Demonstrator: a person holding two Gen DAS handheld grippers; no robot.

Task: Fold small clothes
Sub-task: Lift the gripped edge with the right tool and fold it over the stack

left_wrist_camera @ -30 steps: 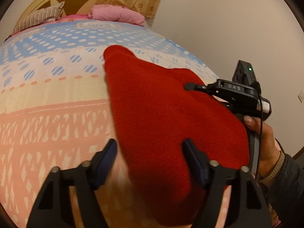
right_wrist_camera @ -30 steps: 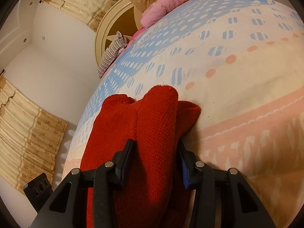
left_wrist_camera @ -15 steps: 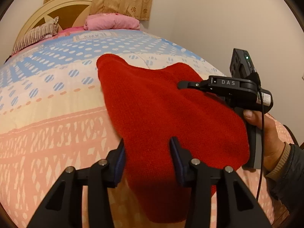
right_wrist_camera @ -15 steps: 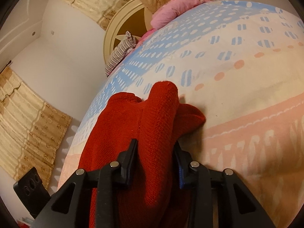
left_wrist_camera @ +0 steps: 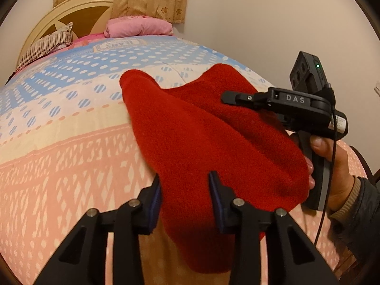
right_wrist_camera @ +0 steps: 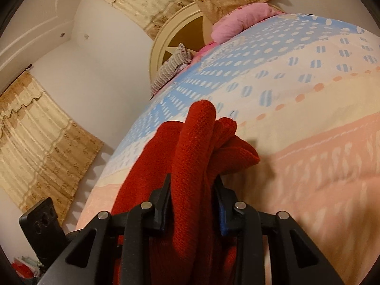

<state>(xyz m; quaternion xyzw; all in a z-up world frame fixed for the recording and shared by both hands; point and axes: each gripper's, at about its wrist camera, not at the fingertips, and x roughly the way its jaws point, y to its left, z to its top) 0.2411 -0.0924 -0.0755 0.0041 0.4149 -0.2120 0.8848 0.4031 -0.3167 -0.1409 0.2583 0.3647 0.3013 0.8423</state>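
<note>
From the left wrist view, the left gripper (left_wrist_camera: 185, 190) has its jaws pressed in on the near edge of a red knitted garment (left_wrist_camera: 201, 137), which lies draped over the patterned quilt (left_wrist_camera: 59, 166) with one lobe reaching toward the headboard (left_wrist_camera: 78, 9); the right gripper (left_wrist_camera: 237, 97) comes in from the side, held in the person's right hand (left_wrist_camera: 332, 166), though from this angle I cannot tell how its jaws stand.

From the right wrist view, the right gripper (right_wrist_camera: 192, 197) is clamped on a bunched fold of the same red knit (right_wrist_camera: 197, 142), several layers stacked between the jaws and rising in a ridge above the quilt (right_wrist_camera: 308, 166); a pink pillow (right_wrist_camera: 239, 21) sits far off.

It looks soft, thick and light; it should sag and slump rather than keep a crease, so edges and corners seem the best holds.
</note>
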